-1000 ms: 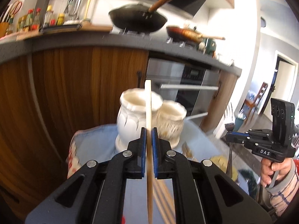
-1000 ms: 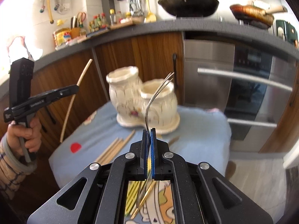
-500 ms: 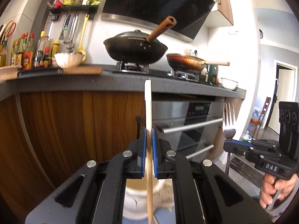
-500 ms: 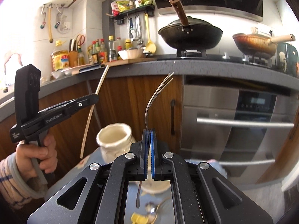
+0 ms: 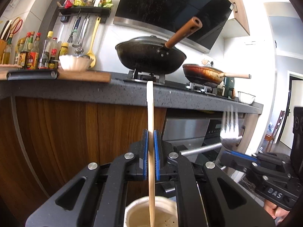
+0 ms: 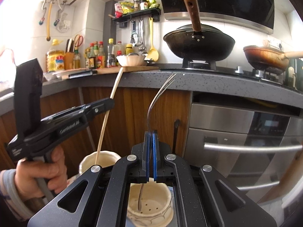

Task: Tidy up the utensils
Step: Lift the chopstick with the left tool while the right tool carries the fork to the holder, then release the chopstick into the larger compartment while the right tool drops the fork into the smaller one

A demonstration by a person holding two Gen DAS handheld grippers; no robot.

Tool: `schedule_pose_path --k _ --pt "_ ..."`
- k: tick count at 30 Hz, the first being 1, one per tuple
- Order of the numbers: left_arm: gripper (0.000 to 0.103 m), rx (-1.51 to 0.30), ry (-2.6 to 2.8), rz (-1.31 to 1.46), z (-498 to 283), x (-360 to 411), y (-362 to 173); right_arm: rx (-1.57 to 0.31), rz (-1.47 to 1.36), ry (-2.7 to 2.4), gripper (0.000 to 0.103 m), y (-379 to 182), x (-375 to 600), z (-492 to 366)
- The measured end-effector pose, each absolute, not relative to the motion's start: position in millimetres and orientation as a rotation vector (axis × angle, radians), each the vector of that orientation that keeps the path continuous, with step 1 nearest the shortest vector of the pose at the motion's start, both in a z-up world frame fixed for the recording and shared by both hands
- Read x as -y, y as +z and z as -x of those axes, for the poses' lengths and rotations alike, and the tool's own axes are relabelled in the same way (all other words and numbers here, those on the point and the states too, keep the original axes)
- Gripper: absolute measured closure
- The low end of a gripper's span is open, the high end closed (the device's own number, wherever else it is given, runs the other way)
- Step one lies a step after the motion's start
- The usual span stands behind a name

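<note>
Chopstick (image 5: 151, 124) and fork (image 6: 157, 98) clamped above cups (image 6: 151, 200).

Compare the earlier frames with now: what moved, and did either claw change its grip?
Both claws rose and came over the cream holder: the chopstick now hangs into the left cup, the fork over the right cup. Neither grip changed: left claw and right claw stay shut.

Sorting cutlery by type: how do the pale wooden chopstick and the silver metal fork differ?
The pale wooden chopstick is straight and blunt-ended; the silver metal fork curves and ends in tines. The left gripper clamps the chopstick, the right gripper the fork. Both stand upright, lower ends over cream ceramic holder cups.
</note>
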State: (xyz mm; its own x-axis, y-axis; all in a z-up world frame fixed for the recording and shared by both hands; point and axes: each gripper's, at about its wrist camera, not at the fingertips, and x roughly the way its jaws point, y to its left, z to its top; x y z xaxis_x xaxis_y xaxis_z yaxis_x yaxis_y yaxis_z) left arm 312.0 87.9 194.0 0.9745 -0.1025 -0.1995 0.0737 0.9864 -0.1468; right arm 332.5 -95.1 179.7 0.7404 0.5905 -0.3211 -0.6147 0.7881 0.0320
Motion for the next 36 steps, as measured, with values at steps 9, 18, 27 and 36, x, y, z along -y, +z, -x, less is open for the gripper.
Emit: schedule_pose_path --k 9,18,27,36 --pt "0.097 -0.286 -0.085 0.105 -293.5 -81.3 158.5 -0.362 0.134 0.627 0.099 144.7 85.7 -337.1" --pt "0.097 -0.416 -0.054 0.032 -290.0 -72.7 144.7 -0.449 0.172 0.631 0.099 116.5 80.1 -329.0" --pt "0.097 -0.519 -0.039 -0.009 -302.0 -68.1 134.3 -0.517 0.164 0.661 0.099 103.2 75.0 -337.3" --pt "0.072 -0.498 -0.039 -0.038 -296.3 -63.6 138.5 -0.552 0.131 0.666 0.092 102.6 81.9 -347.9"
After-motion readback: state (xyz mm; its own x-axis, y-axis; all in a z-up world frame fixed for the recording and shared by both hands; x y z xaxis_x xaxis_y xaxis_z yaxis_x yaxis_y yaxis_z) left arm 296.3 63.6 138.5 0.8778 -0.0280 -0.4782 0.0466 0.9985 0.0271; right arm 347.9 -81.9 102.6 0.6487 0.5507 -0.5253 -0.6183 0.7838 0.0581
